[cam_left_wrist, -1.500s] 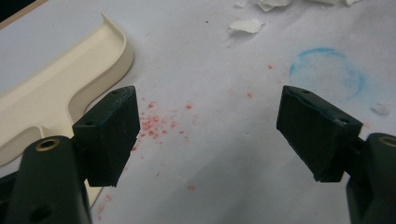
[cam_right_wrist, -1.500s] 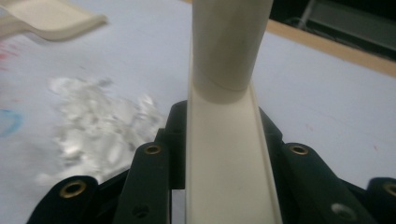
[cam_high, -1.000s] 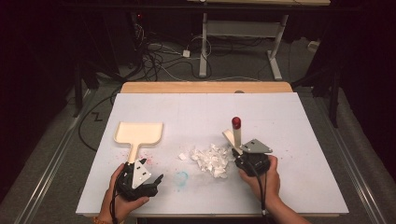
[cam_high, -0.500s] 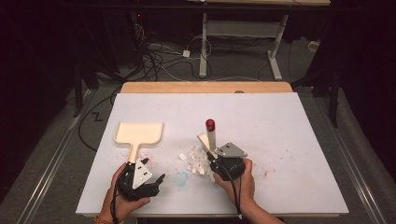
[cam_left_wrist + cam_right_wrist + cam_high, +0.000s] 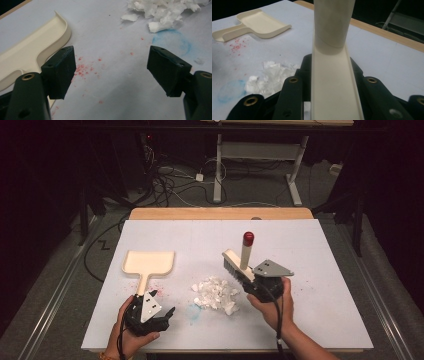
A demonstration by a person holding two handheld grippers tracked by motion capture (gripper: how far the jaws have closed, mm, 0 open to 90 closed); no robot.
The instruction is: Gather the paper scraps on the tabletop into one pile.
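Nearest the table's front edge, the left gripper (image 5: 159,314) rests low on the white table (image 5: 320,250) with its jaws spread wide and nothing between them; in the left gripper view they frame bare tabletop flecked with red specks (image 5: 83,68) and a faint blue ring-shaped stain (image 5: 172,41). The right gripper (image 5: 248,281), slightly farther in, is clamped on a cream hand brush (image 5: 240,261). The brush has a flat cream back, dark bristles along its lower edge, and a round handle that rises nearly upright to a red cap (image 5: 248,238). In the right gripper view the cream back runs up between the closed jaws. The brush head sits just right of a heap of torn white paper scraps (image 5: 216,293), close to its edge; contact cannot be judged. Left of the heap lies a cream dustpan (image 5: 149,262), its handle pointing toward the left gripper and its open mouth facing away. Beyond the white surface shows a wooden table edge (image 5: 220,213).
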